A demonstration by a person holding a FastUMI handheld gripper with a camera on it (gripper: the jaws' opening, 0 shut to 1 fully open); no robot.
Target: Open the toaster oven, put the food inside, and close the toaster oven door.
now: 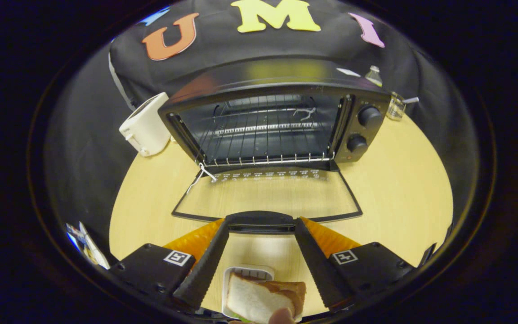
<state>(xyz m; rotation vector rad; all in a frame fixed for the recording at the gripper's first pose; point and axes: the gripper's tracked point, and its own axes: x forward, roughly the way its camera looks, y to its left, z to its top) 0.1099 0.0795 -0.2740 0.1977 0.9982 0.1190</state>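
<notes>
The black toaster oven point(268, 121) stands on the wooden table with its glass door point(268, 195) folded down flat towards me. Its wire rack point(263, 144) is bare. The door's black handle point(261, 222) lies right between my fingertips. My gripper point(261, 220) is open wide, one finger point(205, 265) at each end of the handle, and I cannot tell whether they touch it. Below, between the fingers near their base, a slice of bread point(259, 299) with a brown crust lies on a small white tray point(247, 272).
A white toaster point(146, 126) sits left of the oven. Two knobs point(362, 130) are on the oven's right side. A small glass point(396, 107) and a bottle point(373, 75) stand behind it on the right. The round table point(398, 189) drops off on both sides.
</notes>
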